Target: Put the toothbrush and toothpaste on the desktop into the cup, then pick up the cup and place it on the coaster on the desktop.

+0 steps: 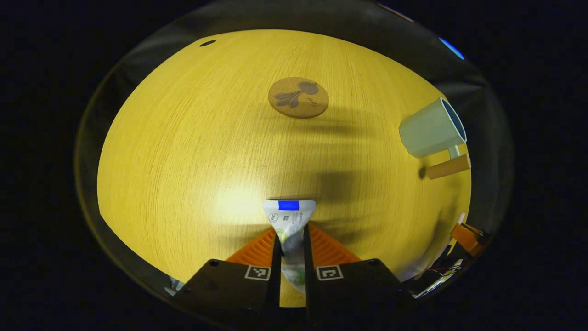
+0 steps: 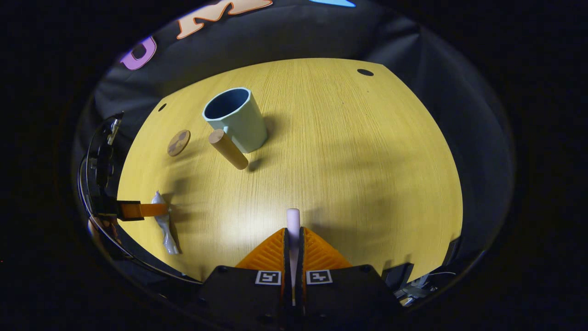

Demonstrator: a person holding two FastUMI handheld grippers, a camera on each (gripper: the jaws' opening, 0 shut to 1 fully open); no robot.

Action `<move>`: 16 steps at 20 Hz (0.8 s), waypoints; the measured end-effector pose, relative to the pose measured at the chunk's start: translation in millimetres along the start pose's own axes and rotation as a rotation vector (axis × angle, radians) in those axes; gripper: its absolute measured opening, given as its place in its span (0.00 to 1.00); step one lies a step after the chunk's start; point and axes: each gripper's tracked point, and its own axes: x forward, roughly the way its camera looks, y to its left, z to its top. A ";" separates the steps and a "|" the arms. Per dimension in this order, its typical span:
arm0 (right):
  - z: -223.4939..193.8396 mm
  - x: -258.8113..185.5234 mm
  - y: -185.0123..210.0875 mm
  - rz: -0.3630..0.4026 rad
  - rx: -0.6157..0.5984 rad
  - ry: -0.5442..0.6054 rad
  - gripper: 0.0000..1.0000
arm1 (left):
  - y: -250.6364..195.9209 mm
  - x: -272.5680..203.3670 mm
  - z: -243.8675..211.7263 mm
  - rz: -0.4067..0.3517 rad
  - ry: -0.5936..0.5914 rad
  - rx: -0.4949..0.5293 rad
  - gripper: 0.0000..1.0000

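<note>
My left gripper [image 1: 291,234] is shut on the white toothpaste tube [image 1: 289,216], whose flat crimped end with a blue patch sticks out past the orange fingers above the table. My right gripper [image 2: 293,236] is shut on the pale pink toothbrush [image 2: 293,218], its rounded end poking out ahead. The light blue cup [image 2: 236,119] with a wooden handle [image 2: 228,149] stands upright on the table; it also sits at the right in the left gripper view [image 1: 432,128]. The round cork coaster [image 1: 298,97] lies bare, left of the cup [image 2: 178,142]. The left gripper with the tube [image 2: 163,223] appears at left.
The yellow wooden table [image 1: 183,151] has small dark cable holes near its far corners [image 1: 207,43] [image 2: 365,72]. The black cloth wall rises behind the table. The right gripper's orange finger [image 1: 466,236] shows at the right edge in the left gripper view.
</note>
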 end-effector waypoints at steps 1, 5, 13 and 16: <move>2.6 -1.4 -1.1 0.002 0.001 -0.008 0.05 | 0.2 0.3 -0.7 -0.004 0.005 -0.003 0.18; 12.1 -1.7 -4.2 0.008 0.018 -0.040 0.06 | 2.0 -1.9 -0.3 -0.012 0.000 0.011 0.09; 66.9 -11.8 -10.6 0.007 0.050 -0.238 0.06 | -0.7 -19.7 17.8 -0.061 -0.172 -0.042 0.00; 100.6 -25.7 4.1 0.053 0.050 -0.344 0.06 | -1.2 -27.8 19.2 -0.073 -0.190 -0.051 0.01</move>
